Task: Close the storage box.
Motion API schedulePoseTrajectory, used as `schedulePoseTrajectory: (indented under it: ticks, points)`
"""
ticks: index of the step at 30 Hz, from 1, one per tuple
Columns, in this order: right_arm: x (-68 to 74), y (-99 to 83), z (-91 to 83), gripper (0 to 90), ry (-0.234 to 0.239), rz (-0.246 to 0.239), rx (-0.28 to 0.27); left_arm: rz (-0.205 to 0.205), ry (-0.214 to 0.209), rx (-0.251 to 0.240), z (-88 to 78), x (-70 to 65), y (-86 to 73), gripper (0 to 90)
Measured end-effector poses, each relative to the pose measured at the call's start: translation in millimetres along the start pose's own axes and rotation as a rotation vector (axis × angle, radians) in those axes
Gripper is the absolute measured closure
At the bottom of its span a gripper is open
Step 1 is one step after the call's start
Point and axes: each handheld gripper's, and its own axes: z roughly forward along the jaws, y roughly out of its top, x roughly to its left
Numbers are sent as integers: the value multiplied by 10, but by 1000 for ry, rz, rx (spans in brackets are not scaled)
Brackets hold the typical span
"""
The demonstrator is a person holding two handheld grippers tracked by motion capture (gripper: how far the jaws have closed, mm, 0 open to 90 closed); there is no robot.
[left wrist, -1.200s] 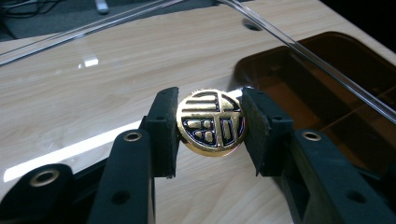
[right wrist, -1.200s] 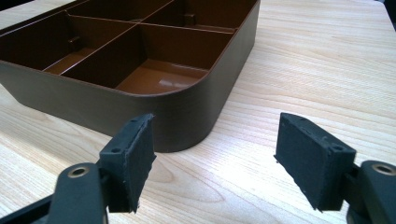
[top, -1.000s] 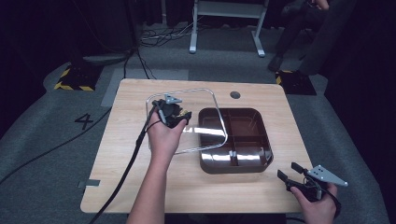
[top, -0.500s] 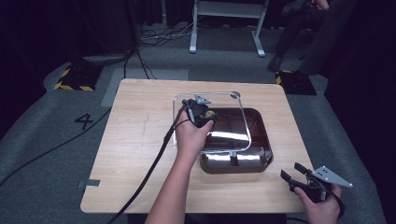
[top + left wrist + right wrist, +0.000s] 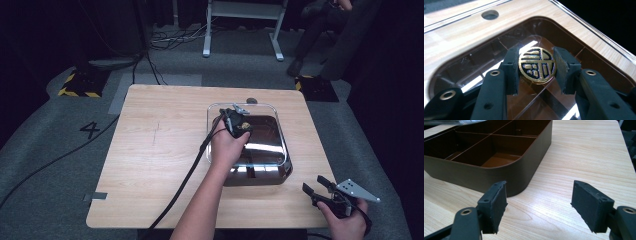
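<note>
Lid (image 5: 248,134), clear, hangs over the brown compartment box (image 5: 260,172), not yet seated. Left gripper (image 5: 537,67) jaws clamp its gold knob (image 5: 537,65); right gripper (image 5: 539,202) jaws gape empty above the worktop (image 5: 160,150).

In the right gripper view the brown box (image 5: 499,167) is cut off at the left and top edges. In the high view, the hand (image 5: 227,147) hides part of the clear lid (image 5: 270,150).
</note>
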Motion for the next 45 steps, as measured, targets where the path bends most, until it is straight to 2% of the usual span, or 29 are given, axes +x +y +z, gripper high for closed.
schedulePoseTrajectory:
  ticks: [7, 15, 34, 45]
  points:
    - [-26, -14, -32, 288, -8, 8, -2, -19, -7, 23, 176, -49, -51, 584]
    - [-38, -25, -36, 288, -10, 10, -1, -24, -6, 37, 282, -81, -113, 584]
    - [-45, -33, -28, 288, -11, 11, 2, -13, 15, 39, 344, -151, -182, 584]
    - [-51, -37, -26, 288, -10, 13, 5, -26, 27, 29, 345, -191, -200, 584]
